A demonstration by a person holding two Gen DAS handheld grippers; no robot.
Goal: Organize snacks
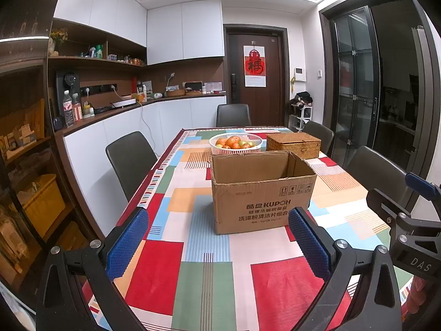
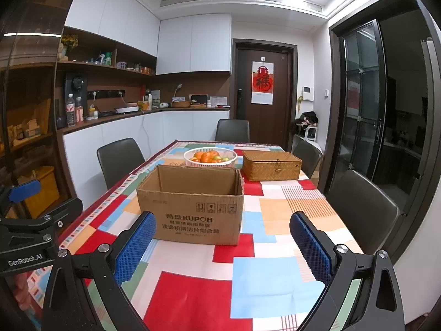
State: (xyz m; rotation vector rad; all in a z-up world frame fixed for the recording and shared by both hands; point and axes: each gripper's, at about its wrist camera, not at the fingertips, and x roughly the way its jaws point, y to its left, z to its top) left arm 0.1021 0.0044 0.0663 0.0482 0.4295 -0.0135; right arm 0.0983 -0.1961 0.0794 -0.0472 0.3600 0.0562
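Note:
An open brown cardboard box [image 1: 261, 193] [image 2: 191, 205] printed KUPOH stands mid-table on a colourful patchwork cloth; its inside is hidden from here. Behind it sit a white basket of oranges and green fruit [image 1: 235, 143] [image 2: 210, 157] and a closed woven wicker box [image 1: 293, 144] [image 2: 271, 165]. My left gripper [image 1: 217, 244] hangs open above the near table, short of the carton, nothing between its blue pads. My right gripper [image 2: 223, 244] is open too and empty, at about the same distance. No snack packets are visible.
Dark chairs [image 1: 129, 160] [image 2: 363, 209] stand around the table [image 1: 193, 248]. A white counter with bottles [image 1: 69, 109] and small appliances runs along the left wall, shelves [image 1: 24, 165] at far left. A dark door [image 1: 256, 77] and glass sliding doors [image 2: 363, 96] lie beyond.

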